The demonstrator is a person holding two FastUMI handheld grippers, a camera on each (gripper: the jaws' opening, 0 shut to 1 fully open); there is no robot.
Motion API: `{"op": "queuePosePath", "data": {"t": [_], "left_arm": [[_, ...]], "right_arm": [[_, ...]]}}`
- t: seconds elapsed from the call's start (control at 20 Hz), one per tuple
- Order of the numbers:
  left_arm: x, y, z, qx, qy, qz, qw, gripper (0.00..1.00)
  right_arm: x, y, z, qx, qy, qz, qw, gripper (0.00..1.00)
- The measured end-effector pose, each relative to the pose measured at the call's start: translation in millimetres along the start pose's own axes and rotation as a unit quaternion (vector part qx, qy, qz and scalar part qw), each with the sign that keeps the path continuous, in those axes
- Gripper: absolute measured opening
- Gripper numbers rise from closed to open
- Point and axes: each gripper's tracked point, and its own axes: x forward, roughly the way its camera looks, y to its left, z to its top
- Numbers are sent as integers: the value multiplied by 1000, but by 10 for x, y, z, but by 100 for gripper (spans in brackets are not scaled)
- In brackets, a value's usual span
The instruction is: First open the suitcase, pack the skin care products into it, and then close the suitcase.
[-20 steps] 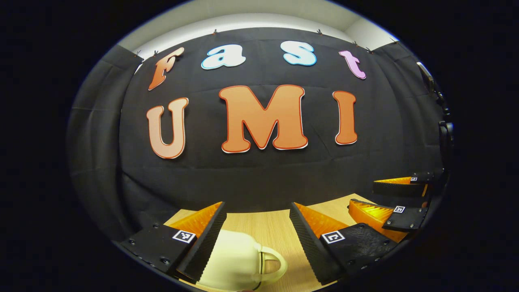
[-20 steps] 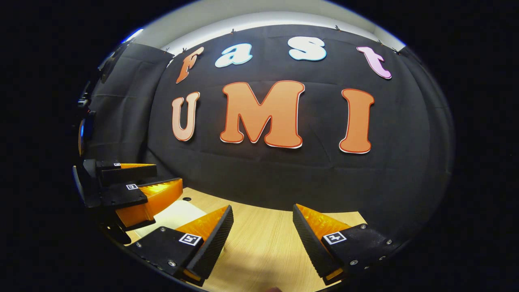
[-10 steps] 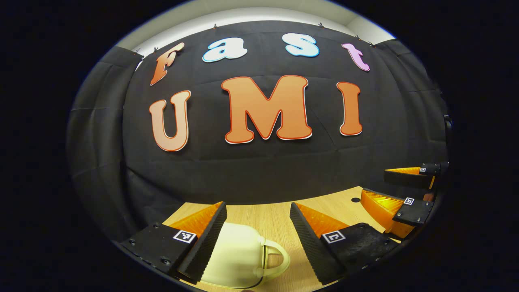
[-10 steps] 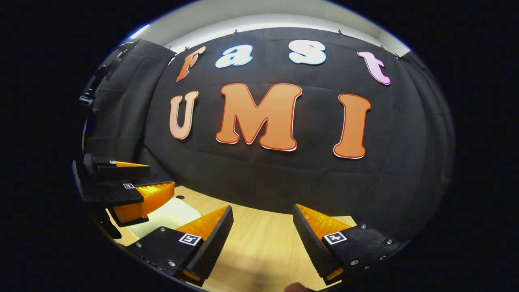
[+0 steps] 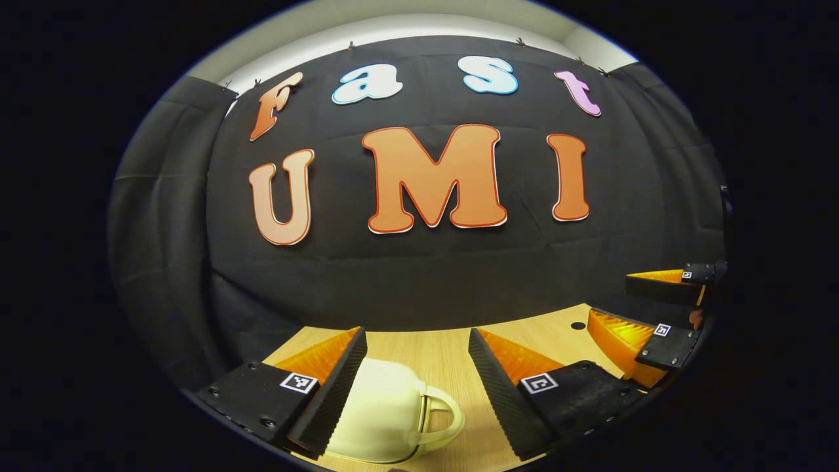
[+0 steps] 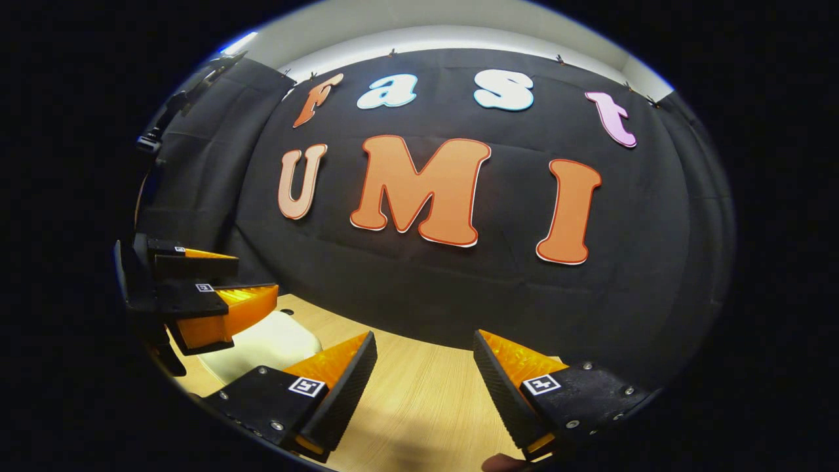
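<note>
Suitcase (image 5: 387, 413) slightly lower, no legible labels

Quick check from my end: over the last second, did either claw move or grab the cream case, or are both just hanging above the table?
Barely anything. In the left gripper view the right claw has slid slightly toward the right edge, uncovering a small hole in the table. The left claw stays open over the cream suitcase, not gripping it. In the right gripper view the right claw also stays open, holding nothing.

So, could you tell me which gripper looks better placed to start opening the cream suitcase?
Left, probably. The left gripper is open with the cream suitcase and its handle between its fingers. The right gripper is open over bare table, with the suitcase off to its left.
</note>
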Motion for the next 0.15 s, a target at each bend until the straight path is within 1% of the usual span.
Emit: {"op": "queuePosePath", "data": {"t": [0.15], "left_arm": [[-42,-42,-19,-9,1,8,1000,96]], "right_arm": [[-40,-24,20,10,-11,13,1000,94]]}}
